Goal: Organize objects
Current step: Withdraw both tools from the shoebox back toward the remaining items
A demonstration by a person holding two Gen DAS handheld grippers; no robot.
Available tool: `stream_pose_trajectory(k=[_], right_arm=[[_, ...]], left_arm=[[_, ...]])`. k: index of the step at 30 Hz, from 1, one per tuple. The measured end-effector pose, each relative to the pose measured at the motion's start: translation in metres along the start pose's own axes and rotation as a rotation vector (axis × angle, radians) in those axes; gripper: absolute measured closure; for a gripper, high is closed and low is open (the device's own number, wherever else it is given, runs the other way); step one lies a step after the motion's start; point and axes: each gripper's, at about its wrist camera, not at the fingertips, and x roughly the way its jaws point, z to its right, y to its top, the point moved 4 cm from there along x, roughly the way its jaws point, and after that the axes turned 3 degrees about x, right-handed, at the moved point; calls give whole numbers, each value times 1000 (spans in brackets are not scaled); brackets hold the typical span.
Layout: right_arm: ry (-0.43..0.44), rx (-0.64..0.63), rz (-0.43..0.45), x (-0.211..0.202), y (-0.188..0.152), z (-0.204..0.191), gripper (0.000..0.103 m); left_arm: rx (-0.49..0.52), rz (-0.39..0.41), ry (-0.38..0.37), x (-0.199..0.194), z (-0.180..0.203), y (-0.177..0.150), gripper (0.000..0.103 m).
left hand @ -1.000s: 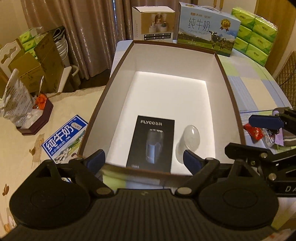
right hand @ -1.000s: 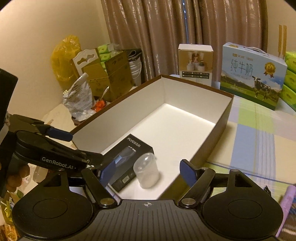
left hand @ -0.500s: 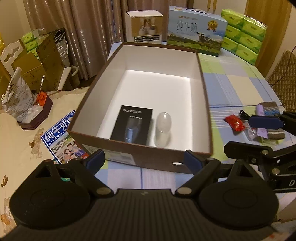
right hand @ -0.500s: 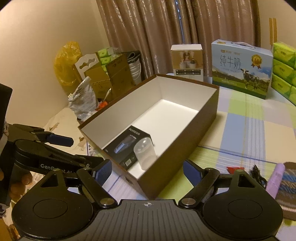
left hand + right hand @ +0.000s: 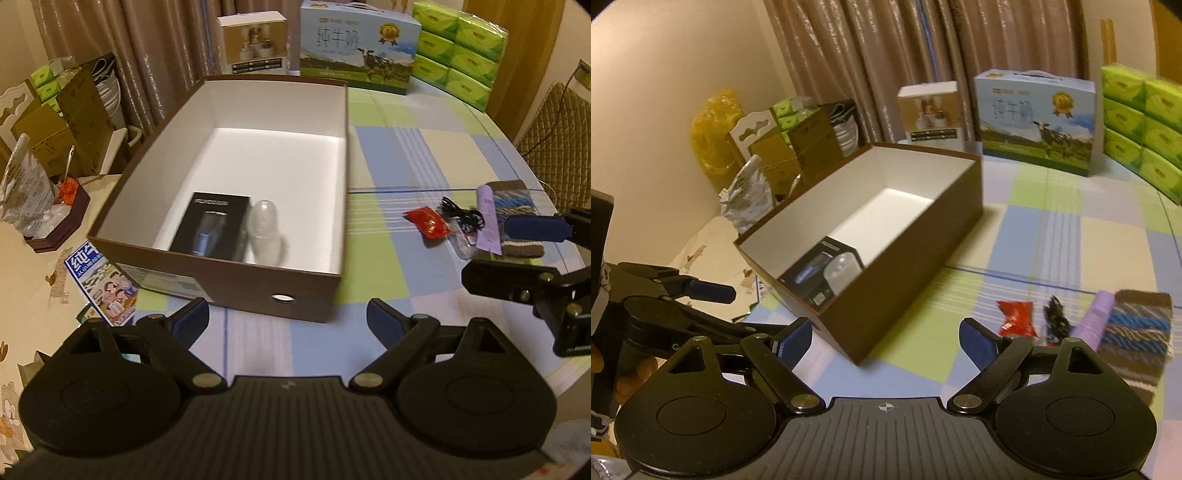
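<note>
The desk (image 5: 424,155) wears a checked cloth of pale blue, green and cream squares. On it stands a brown box (image 5: 221,275) with white inner walls and a finger hole in its near wall. Inside, against the near wall, a black carton (image 5: 214,227) lies flat with a clear plastic cup (image 5: 264,230) just beside it at 3 o'clock; the rest of the box floor is bare.

At 3 o'clock from the box, well apart from it, a loose group lies on the cloth: a red wrapper (image 5: 426,223), a black cable (image 5: 461,216), a lilac tube (image 5: 489,218) and a striped knitted cloth (image 5: 1137,332), the tube resting against the cloth.

At 12 o'clock, along the far edge of the desk, stand a small white product box (image 5: 255,44), a blue milk carton (image 5: 358,48) with a cow on it, and stacked green tissue packs (image 5: 458,48). Brown curtains (image 5: 886,55) hang behind. At 9 o'clock, off the desk, cardboard boxes (image 5: 790,151), a yellow bag (image 5: 714,129) and a crumpled silver bag (image 5: 748,199) crowd a cream wall.

The left gripper (image 5: 286,323) has its fingers spread wide with nothing between them. The right gripper (image 5: 886,341) has just been opening its fingers, which also stand wide and hold nothing.
</note>
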Motion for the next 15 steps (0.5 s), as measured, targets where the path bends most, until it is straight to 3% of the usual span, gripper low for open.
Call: stream_pose_trajectory(k=[15], right_arm=[[-105, 96, -34, -42, -25, 78, 18]], left_arm=[[56, -44, -57, 19, 72, 5, 13]])
